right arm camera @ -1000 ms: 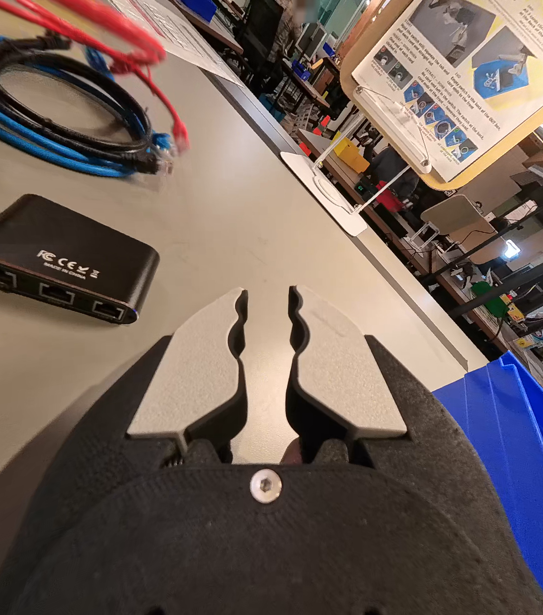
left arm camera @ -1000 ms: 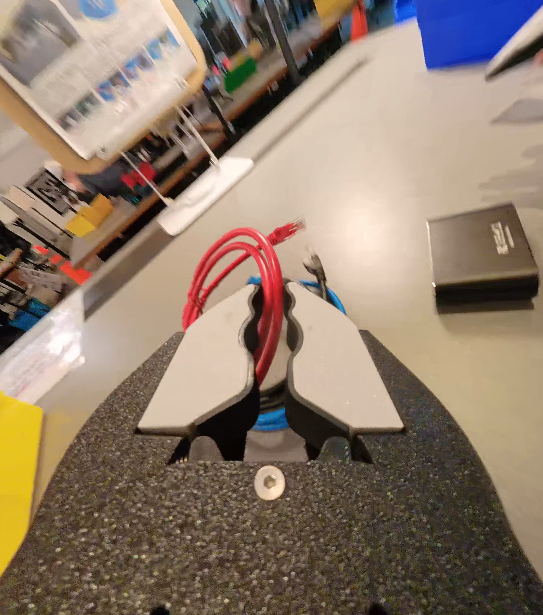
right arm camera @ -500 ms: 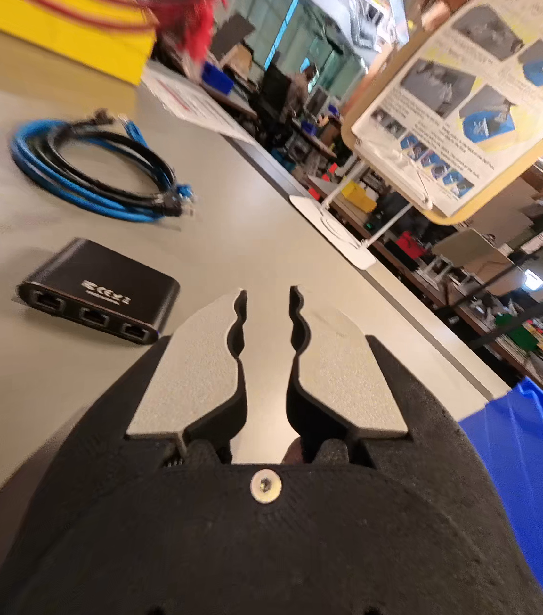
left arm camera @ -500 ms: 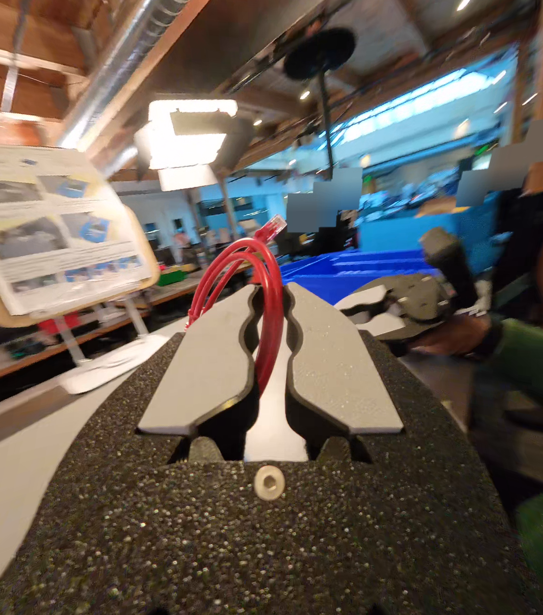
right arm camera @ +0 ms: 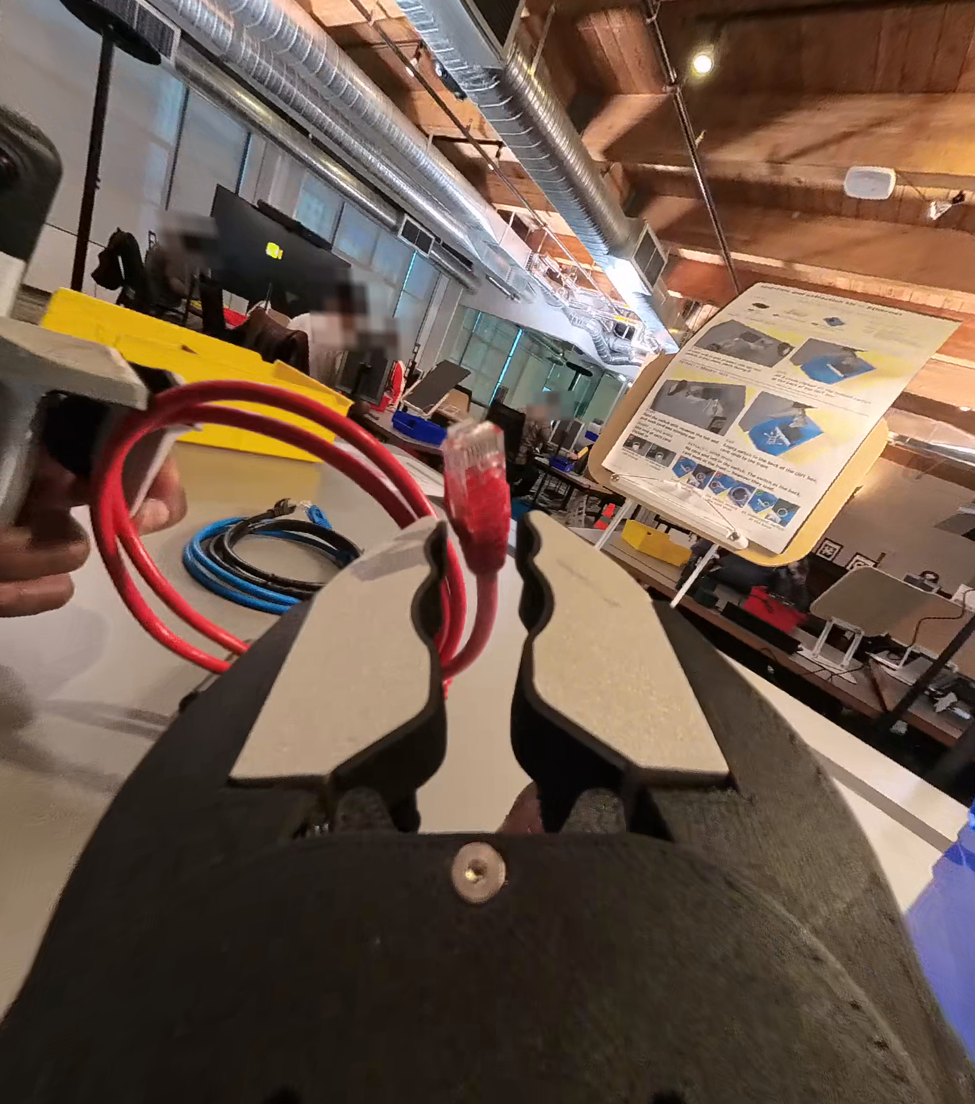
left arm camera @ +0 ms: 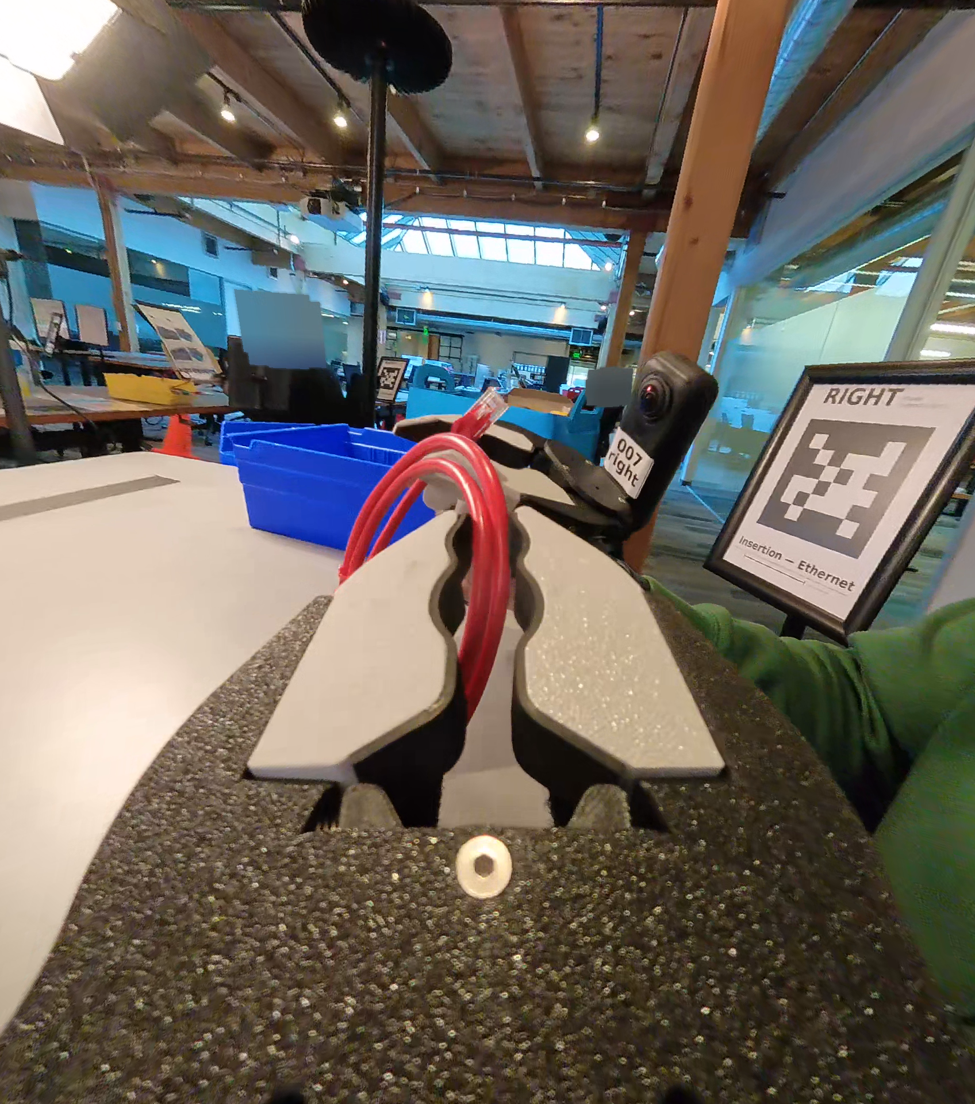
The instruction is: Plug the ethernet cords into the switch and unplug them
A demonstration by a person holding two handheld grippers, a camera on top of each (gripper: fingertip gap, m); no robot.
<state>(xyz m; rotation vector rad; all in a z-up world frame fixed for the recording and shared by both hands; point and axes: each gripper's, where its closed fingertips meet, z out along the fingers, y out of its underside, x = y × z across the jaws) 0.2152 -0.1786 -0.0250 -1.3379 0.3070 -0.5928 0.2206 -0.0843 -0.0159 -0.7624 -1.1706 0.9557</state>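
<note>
Over the table (right arm camera: 85, 747), red cord (left arm camera: 482, 573) apparently pinched; switch unseen.

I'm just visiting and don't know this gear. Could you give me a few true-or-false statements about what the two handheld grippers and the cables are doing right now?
1. The left gripper is shut on the coiled red cable. True.
2. The right gripper has clamped the red plug. False: its jaws stand apart, with the plug between the tips, not pinched.
3. The blue cable and black cable lie coiled together on the table. True.
4. The red cable is plugged into the switch. False: its plug hangs free in the air, and no switch is in view.
5. A blue bin sits on the table. True.
</note>
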